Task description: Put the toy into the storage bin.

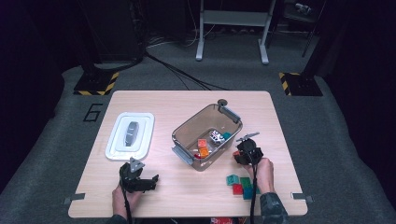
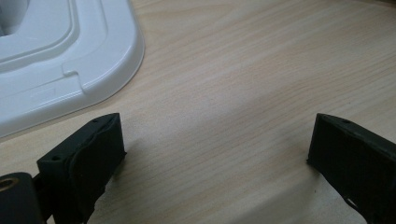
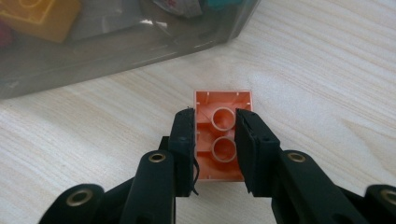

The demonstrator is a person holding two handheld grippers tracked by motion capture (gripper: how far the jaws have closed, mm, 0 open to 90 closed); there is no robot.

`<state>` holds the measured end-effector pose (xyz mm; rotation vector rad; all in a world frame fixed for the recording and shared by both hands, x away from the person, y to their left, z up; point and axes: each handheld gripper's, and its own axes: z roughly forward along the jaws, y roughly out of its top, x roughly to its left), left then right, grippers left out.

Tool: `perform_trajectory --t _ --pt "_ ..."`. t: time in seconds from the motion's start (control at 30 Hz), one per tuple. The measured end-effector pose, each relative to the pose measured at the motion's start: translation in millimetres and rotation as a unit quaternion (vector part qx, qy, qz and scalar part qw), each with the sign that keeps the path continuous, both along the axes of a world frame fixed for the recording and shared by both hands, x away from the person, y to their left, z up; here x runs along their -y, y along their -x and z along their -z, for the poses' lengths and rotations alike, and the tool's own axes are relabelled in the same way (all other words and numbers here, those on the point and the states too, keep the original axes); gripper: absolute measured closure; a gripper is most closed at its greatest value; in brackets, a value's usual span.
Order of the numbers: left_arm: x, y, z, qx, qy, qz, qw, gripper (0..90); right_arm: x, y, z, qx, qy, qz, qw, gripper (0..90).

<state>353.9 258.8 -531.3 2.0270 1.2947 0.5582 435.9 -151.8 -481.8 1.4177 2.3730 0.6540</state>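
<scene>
On the wooden table (image 1: 154,191) the whole setup looks like a tidy-up job: loose blocks going into the clear bin (image 1: 187,128), which sits slanted near the middle so its open top is easy to reach from the person's side. Its white lid (image 1: 116,144) is parked flat off to the left, well out of the way, which makes sense since you can't drop anything in with it on. A few blocks are already inside the bin, orange and teal ones plus a white patterned piece, and a little bunch of green and red blocks (image 1: 242,185) waits near the front right edge, just beside the right hand (image 1: 264,173). The right gripper (image 3: 215,140) is clamped on an orange block (image 3: 224,100), jaws pressing its two long sides with the hollow underside and its two round tubes facing the camera, so it's gripped sideways on. The block hangs just beside the bin's near wall, over the table. I'd guess the next thing is lifting it over the rim and letting go. The left gripper (image 2: 215,154) is idle near the lid's corner, jaws spread wide with nothing but bare table between them, probably just waiting its turn.
</scene>
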Motion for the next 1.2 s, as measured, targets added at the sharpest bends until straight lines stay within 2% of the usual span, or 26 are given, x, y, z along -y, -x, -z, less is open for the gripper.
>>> perform_trajectory --t 0.27,0.43,0.9,1.2 --pt "0.0 0.0 0.0 0.0 0.0 0.0 1.0 3.5 3.0 3.5 -3.9 0.003 -0.005 0.0 1.0 68.9" --pt "-0.1 0.0 0.0 0.0 0.0 0.0 1.0 3.5 8.5 7.1 -15.3 0.019 -0.021 0.005 0.9996 69.0" --pt "-0.1 0.0 0.0 0.0 0.0 0.0 1.0 3.5 11.8 13.7 -48.7 0.053 -0.037 0.002 0.9979 69.0" --pt "0.0 0.0 0.0 0.0 0.0 0.0 1.0 3.5 12.4 16.5 -67.1 0.07 -0.035 -0.002 0.9969 69.0"
